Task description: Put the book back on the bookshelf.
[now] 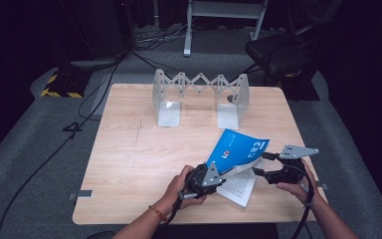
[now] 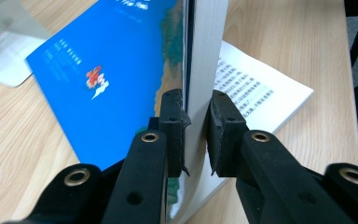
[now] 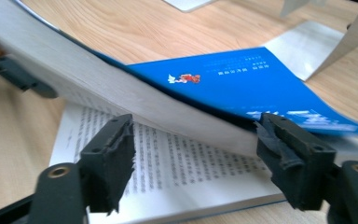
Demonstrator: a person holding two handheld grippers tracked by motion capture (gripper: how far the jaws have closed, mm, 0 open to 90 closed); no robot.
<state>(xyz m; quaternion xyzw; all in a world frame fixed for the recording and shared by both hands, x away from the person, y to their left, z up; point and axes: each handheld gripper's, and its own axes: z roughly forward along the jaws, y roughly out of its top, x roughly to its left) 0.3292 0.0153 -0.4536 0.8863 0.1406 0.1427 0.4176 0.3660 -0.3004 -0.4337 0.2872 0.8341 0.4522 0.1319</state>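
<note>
The left gripper is clamped on a thick bunch of pages and the front cover of the blue paperback book. In the left gripper view, its two black pads squeeze the white page edges from both sides. It holds that part up so the book stays open, with the cover tilted up like a lid.

The right gripper sits just beside the book's right side with its jaws spread wide and nothing between them. In the right gripper view the lifted pages hang over the flat pages below. It looks ready to help, maybe to take a page or steady the book, but that is only a guess.

The book lies near the front right of the light wooden counter.

The open pages carry lines of small print, too tiny to read. The cover has a small red picture and white letters, too blurry to read.

Farther back stands a grey metal folding book rack, well apart from the book.
</note>
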